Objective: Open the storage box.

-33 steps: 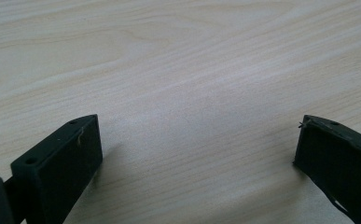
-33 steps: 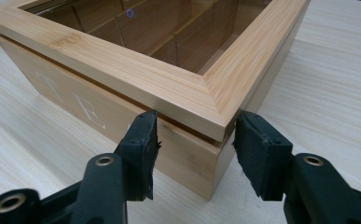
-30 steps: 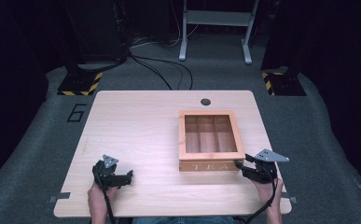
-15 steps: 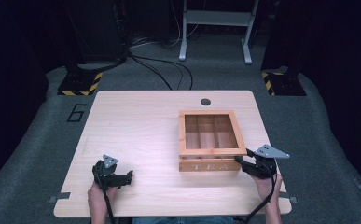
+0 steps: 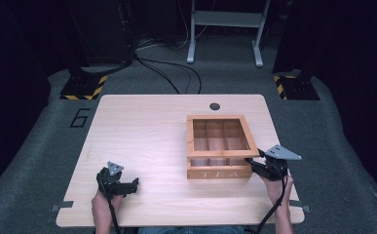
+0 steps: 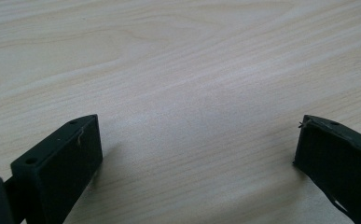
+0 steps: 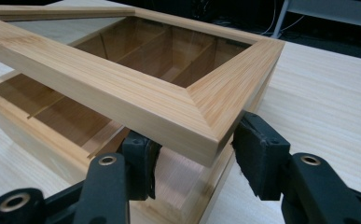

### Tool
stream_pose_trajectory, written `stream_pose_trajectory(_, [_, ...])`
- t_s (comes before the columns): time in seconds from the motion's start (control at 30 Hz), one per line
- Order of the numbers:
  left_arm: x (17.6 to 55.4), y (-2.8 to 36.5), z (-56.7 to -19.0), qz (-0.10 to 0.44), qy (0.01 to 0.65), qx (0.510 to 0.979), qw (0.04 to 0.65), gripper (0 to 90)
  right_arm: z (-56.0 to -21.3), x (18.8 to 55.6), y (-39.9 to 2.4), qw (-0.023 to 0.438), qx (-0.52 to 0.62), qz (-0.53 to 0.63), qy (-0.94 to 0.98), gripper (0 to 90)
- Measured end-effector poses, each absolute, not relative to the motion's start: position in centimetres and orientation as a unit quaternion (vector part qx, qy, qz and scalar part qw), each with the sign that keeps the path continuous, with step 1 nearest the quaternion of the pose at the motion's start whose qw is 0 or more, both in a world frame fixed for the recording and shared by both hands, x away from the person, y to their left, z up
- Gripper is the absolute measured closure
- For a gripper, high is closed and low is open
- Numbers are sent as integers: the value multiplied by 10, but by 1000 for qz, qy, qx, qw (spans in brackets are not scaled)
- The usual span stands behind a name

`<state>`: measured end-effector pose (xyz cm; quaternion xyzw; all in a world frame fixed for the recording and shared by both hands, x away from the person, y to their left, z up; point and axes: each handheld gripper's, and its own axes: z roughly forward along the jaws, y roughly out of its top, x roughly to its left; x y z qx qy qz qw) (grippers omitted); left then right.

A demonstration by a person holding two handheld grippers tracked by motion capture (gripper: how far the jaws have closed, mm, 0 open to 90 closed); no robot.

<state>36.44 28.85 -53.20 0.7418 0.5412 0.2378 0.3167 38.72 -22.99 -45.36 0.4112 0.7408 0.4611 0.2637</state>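
A wooden tea box (image 5: pixel 218 173) marked TEA stands right of the table's middle, divided into several compartments. Its framed lid (image 5: pixel 222 154) has a clear window. In the right gripper view the lid (image 7: pixel 122 93) is tilted up at the front, with a gap above the box (image 7: pixel 38 126). My right gripper (image 5: pixel 255 161) is at the lid's front right corner, and its pads (image 7: pixel 260 158) are shut on that corner. My left gripper (image 5: pixel 133 184) lies near the table's front left. It is open (image 6: pixel 197 154), with bare wood between the jaws.
The light wooden table (image 5: pixel 147 131) has a small dark round cap (image 5: pixel 215 106) near its far edge. Beyond it are grey floor, black cables (image 5: pixel 166 73), hazard-striped bases (image 5: pixel 81 87) and a white frame (image 5: pixel 225 29). Tape tabs mark the front corners.
My right gripper has moved slightly in toward the box's front right corner, and the lid's front edge has lifted a little. The left gripper has stayed put.
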Motion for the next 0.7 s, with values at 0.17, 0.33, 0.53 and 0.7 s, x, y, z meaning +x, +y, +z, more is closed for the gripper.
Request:
stream_pose_trajectory(0.17, [364, 288, -532, 238, 541, 742, 316, 5, -449, 391, -230, 267, 421, 465, 731, 509])
stream_pose_trajectory(0.33, [364, 288, -532, 237, 542, 742, 316, 4, -446, 397, -231, 268, 423, 468, 728, 523])
stream_pose_trajectory(0.53, [364, 288, -532, 237, 542, 742, 316, 5, -445, 401, -230, 281, 431, 467, 719, 531])
stream_pose_trajectory(0.7, [364, 288, -532, 238, 541, 742, 315, 4, -438, 402, -229, 298, 426, 475, 710, 543])
